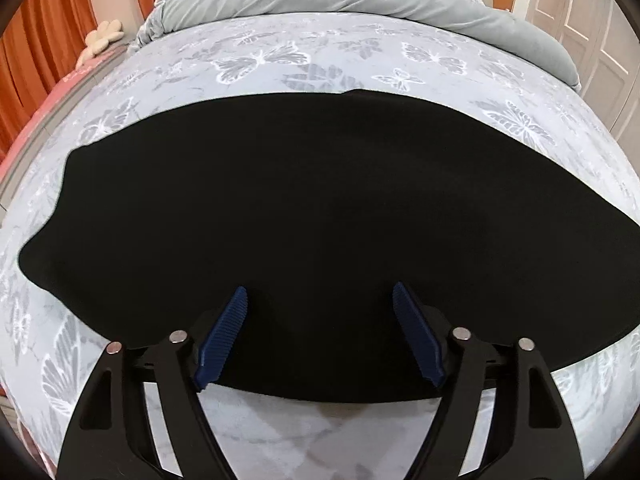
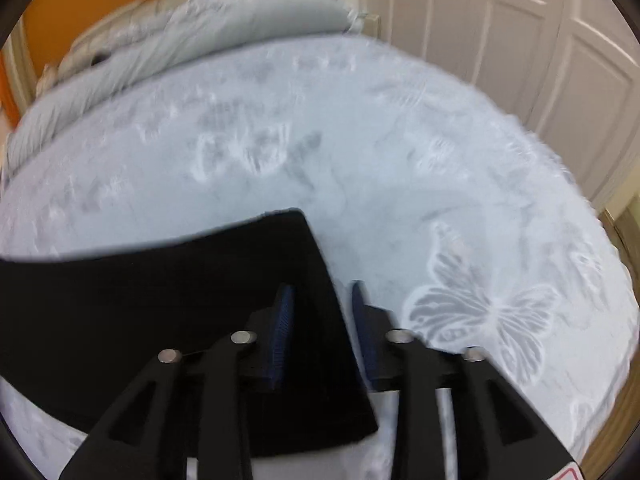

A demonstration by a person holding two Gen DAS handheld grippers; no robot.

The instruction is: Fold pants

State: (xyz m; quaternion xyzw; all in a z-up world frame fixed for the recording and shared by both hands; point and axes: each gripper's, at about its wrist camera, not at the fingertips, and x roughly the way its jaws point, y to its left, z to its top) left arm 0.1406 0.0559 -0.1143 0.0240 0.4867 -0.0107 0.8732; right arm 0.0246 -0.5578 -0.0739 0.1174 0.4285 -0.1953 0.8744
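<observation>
Black pants (image 1: pixel 304 208) lie flat across a bed with a pale butterfly-print sheet (image 1: pixel 280 60). My left gripper (image 1: pixel 320 300) is open, hovering over the near edge of the pants, holding nothing. In the right wrist view the pants' right end (image 2: pixel 200 300) lies with a straight edge. My right gripper (image 2: pixel 320 296) is open, its blue pads straddling that edge, one pad over the fabric and one over the sheet (image 2: pixel 360 160). The view is blurred.
A grey duvet (image 1: pixel 340 0) is bunched at the head of the bed. Orange curtains (image 1: pixel 40 40) hang at the left. White closet doors (image 2: pixel 500 32) stand beyond the bed's right side.
</observation>
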